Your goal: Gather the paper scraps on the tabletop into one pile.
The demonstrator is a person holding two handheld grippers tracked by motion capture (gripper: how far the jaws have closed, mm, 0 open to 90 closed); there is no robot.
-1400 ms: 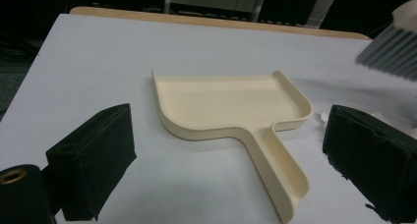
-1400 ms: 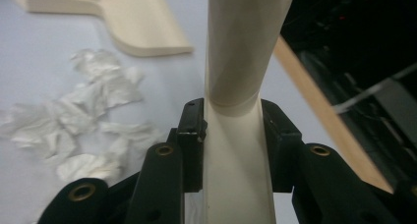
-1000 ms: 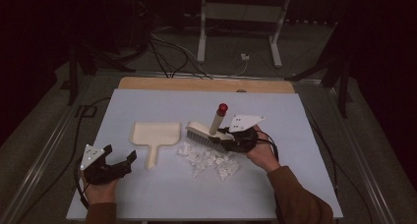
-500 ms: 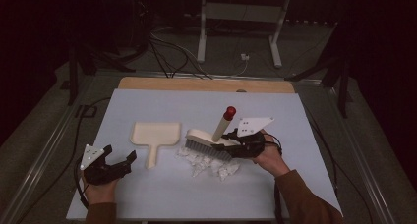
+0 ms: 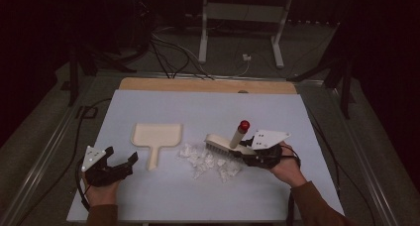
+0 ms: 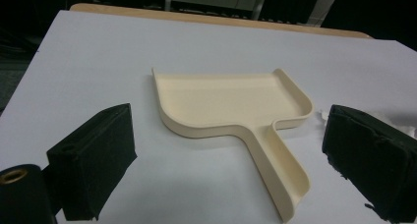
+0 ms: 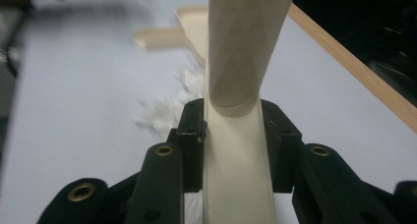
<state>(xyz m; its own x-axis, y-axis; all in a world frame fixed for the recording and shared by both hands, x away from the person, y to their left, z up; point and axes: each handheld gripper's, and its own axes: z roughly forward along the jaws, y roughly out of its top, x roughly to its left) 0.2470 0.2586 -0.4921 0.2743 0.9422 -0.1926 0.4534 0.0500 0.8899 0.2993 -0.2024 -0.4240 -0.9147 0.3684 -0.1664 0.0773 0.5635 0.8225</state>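
Pale lavender-grey sheeting covers the surface (image 5: 307, 117), with a strip of bare light wood (image 5: 208, 84) showing along its far edge. Grey floor runs around it, crossed by black cables (image 5: 171, 57), and a white metal stand (image 5: 240, 18) rises behind in an otherwise dark room.

Near the middle of the surface lies a cream plastic dustpan (image 5: 155, 139), flat, its handle pointing toward the person. Just to its right is a small heap of crumpled white scraps (image 5: 210, 161). A cream hand brush with a red-tipped handle (image 5: 229, 141) sits over the far right side of that heap, bristles down among the scraps, handle tilted up and away.

The right gripper (image 5: 247, 155) is clamped on the brush; in the right gripper view both black jaws press against the sides of its cream body below the handle.

The left gripper (image 5: 121, 166) rests at the near left corner, jaws spread wide with nothing between them. In the left gripper view the dustpan (image 6: 236, 111) lies ahead of them, apart from both.
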